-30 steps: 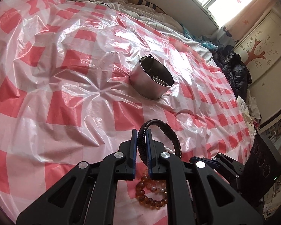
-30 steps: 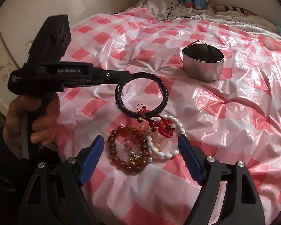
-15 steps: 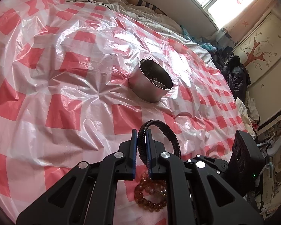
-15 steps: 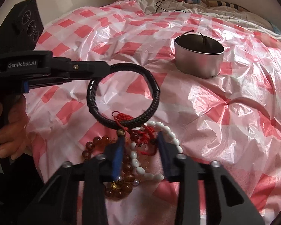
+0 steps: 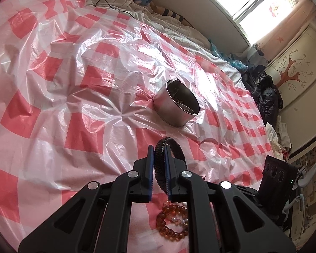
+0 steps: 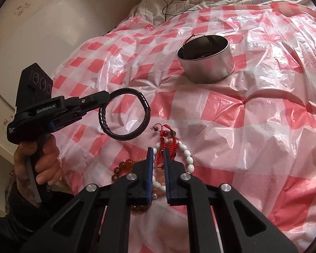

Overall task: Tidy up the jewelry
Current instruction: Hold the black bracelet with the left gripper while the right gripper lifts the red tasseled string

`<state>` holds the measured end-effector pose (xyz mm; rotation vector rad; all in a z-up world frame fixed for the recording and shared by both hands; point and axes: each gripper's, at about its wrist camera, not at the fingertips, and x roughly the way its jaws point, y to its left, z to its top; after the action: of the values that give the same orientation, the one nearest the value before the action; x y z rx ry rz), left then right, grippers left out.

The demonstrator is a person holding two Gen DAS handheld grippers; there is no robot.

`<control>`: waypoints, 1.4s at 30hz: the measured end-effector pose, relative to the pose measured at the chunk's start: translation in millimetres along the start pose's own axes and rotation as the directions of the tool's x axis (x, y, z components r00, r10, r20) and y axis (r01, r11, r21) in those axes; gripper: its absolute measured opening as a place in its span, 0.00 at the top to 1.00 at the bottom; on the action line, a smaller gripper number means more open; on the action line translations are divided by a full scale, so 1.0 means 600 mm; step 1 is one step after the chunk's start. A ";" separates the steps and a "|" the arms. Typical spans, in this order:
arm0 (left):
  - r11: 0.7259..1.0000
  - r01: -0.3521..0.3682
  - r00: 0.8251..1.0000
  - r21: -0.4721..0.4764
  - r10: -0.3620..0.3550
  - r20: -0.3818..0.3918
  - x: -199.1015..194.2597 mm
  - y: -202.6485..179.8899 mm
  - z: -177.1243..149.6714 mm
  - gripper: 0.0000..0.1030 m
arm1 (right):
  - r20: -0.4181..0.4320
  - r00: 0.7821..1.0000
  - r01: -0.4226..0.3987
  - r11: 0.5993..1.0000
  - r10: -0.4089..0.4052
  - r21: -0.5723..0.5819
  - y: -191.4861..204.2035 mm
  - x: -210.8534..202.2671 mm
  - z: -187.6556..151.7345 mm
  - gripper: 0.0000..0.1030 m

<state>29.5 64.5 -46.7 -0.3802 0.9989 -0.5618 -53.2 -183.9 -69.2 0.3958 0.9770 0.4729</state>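
The left tool is clamped on the black braided bracelet, holding it in the air above the checked plastic sheet on the bed, with most of the loop hanging free beyond the pads. The right tool has its jaws closing, and between them lie the cords of the red knotted bracelet. That bracelet sits tangled with the white bead bracelet and the amber bead bracelet in a heap on the near part of the sheet. The metal tin, which looks the likely place for the jewelry, stands farther off, well apart from both tools, with something already inside it.

The main risk lies in that tangle — the red cords run through the white beads, so a lift could drag the white bracelet up with it, or drop it partway to the tin. The grip also seems to be on thin, loose cord, which could slip through the pads. The black bracelet is held by a short stretch only, and a quick swing could twist it out. The tin rests on soft, crinkled plastic over bedding and already tilts a little; a knock from either tool might tip it.

Against a second ago, the right tool's jaws were wide apart and hung back from the heap; now they are nearly together, down on the red cords. The left tool's clamp on the black bracelet is as it was, and it has hardly shifted.
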 end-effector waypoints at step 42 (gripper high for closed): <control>0.956 -0.257 0.964 0.140 0.264 -0.033 0.050 -0.003 0.006 0.92 | 0.080 0.995 -0.072 0.995 0.067 0.066 -0.021 0.013 0.057 0.96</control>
<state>44.6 45.2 -64.6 -0.1111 1.0356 -0.3979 -17.6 -193.8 -64.1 0.5083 0.9077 0.4844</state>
